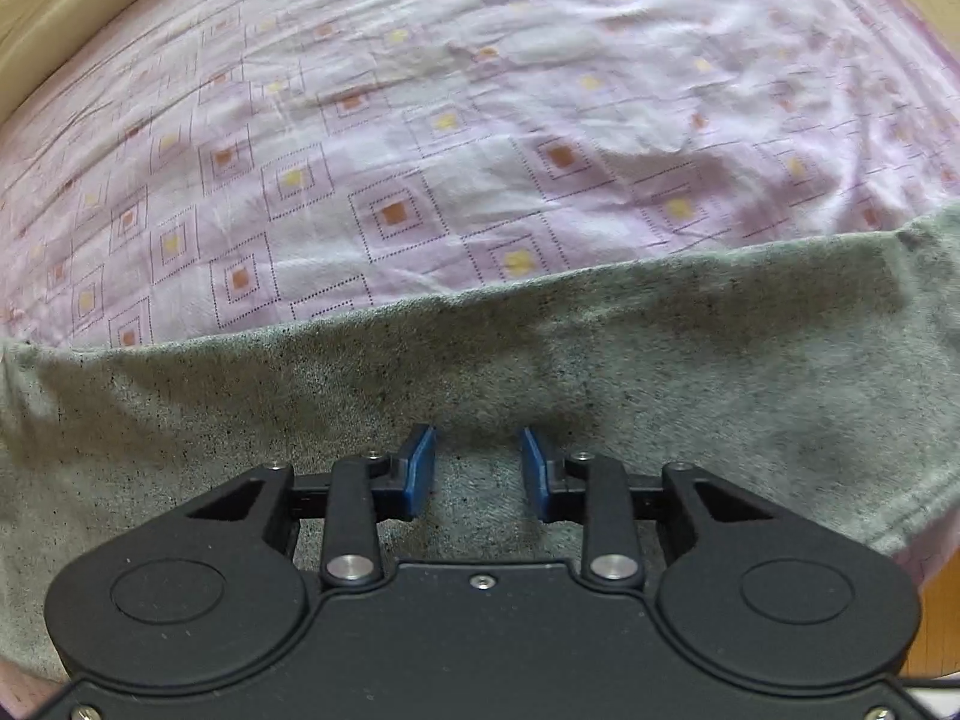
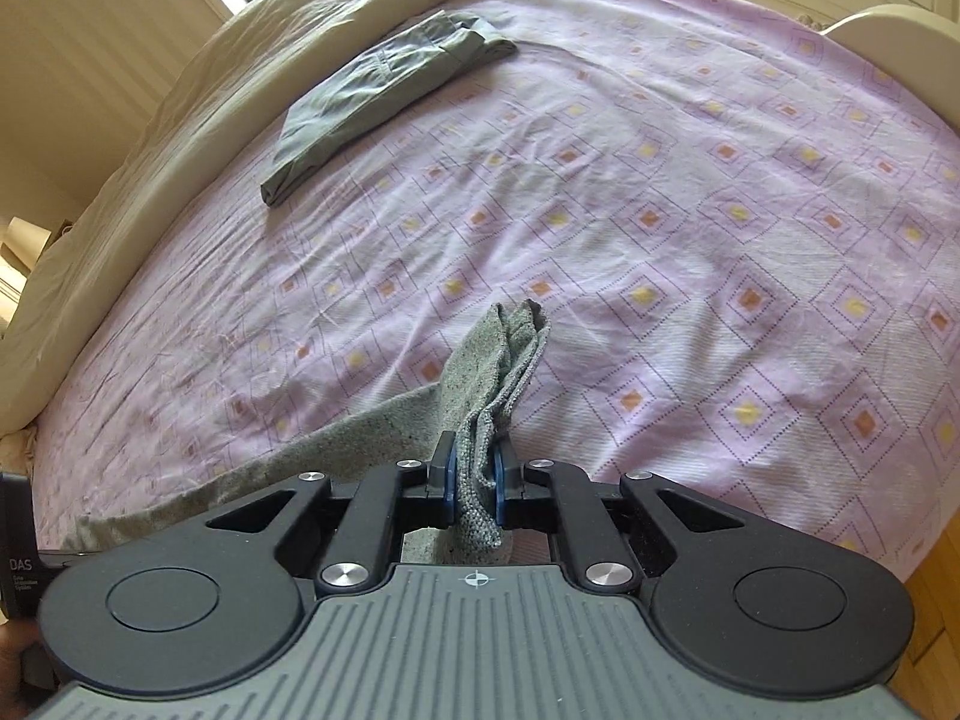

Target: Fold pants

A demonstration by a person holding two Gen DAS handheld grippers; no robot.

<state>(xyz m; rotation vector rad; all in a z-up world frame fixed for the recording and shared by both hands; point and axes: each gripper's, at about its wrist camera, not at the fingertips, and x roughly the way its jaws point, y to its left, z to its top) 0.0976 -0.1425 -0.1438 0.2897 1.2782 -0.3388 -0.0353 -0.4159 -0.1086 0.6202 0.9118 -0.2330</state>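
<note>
- The bed (image 2: 690, 192), under a lilac sheet with small squares, serves as the work surface; its broad flat top gives the cloth room to be spread and doubled over.
- The grey pants (image 1: 540, 372) lie along the near edge of the bed, stretched as a wide band across the left wrist view, likely so that one end can be carried over the other.
- A second, greenish garment (image 2: 384, 102) rests already folded at the far side near the cream bolster (image 2: 120, 180), well apart from the work, probably set aside as done.
- The right tool (image 2: 475, 474) is clamped narrow on a bunched end of the grey pants, which stands up between its blue pads; gripping a gathered corner lets the whole end be lifted in one go.
- The left tool (image 1: 478, 462) points down at the pants with its blue pads partly apart, cloth showing between them. Whether the pads actually press the fabric I cannot tell.
</note>
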